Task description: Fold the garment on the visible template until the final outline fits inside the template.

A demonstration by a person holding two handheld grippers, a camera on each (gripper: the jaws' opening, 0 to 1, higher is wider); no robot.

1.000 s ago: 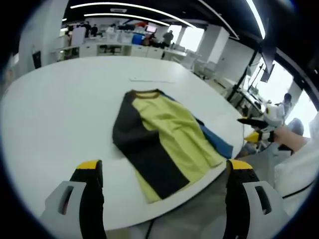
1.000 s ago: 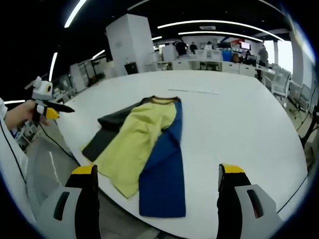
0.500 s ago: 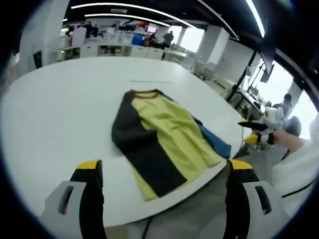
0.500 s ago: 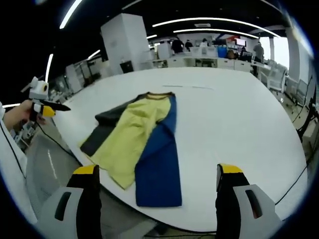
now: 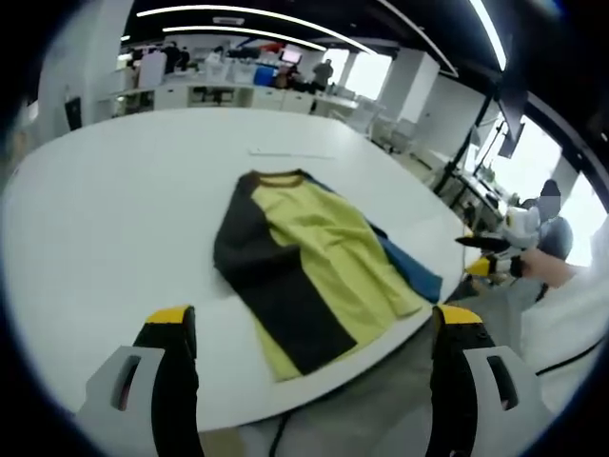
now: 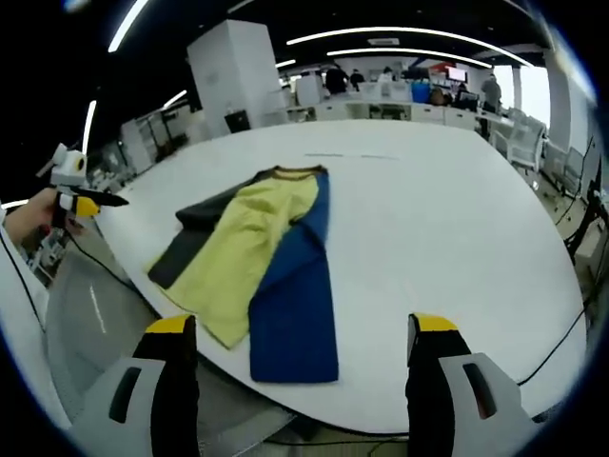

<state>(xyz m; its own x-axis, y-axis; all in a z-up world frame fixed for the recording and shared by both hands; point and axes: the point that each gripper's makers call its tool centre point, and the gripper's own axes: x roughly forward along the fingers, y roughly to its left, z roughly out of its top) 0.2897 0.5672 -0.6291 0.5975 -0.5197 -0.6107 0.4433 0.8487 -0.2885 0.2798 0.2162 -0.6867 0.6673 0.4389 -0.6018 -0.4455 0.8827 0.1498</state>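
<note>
A folded garment in yellow, dark grey and blue [image 5: 309, 271] lies near the edge of a big white round table [image 5: 114, 209]. In the right gripper view the same garment [image 6: 257, 257] shows its blue side nearest, its hem close to the table edge. My left gripper [image 5: 309, 343] stands open, held back from the table with nothing between its fingers. My right gripper [image 6: 295, 352] is open too, short of the table edge. The other gripper [image 5: 490, 252] shows at the right of the left gripper view, and at the far left [image 6: 81, 195] of the right gripper view.
A thin pale strip [image 5: 290, 153] lies on the table beyond the collar. A cable [image 6: 561, 333] hangs off the table's right side. Desks, pillars and people [image 6: 381, 90] fill the office behind. Grey floor [image 6: 86, 305] lies beside the table.
Both views have shifted slightly as the hands drew back. The garment lies as before.
</note>
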